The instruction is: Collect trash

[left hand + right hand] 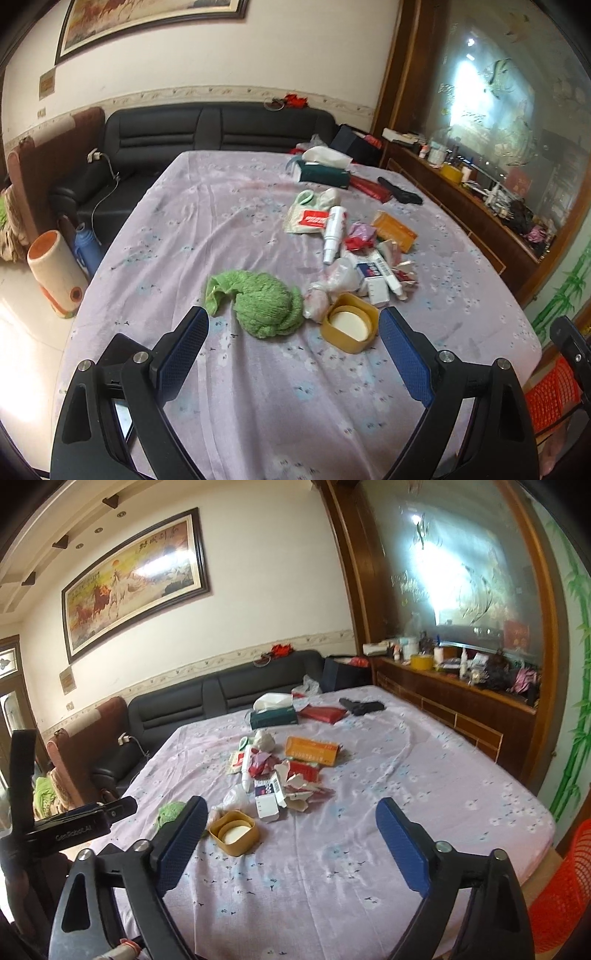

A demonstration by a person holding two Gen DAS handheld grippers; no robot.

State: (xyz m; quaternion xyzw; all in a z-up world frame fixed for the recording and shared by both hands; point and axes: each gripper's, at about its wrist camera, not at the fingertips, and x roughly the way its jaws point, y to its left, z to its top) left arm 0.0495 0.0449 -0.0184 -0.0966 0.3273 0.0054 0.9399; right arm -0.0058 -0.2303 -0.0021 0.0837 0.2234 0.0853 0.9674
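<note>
Trash pile (362,254) at frame centre looks light and crushable; grip carton edges with left gripper (293,328), right gripper (291,818), both spread wide and empty.

Bare lilac worktop (332,871) lies open between and just ahead of the right tool (291,819). A yellow tub (233,832) sits just beside its left finger. Ahead of the left tool (293,325), a green cloth (266,302) and trash pile (365,254) block the way.
</note>
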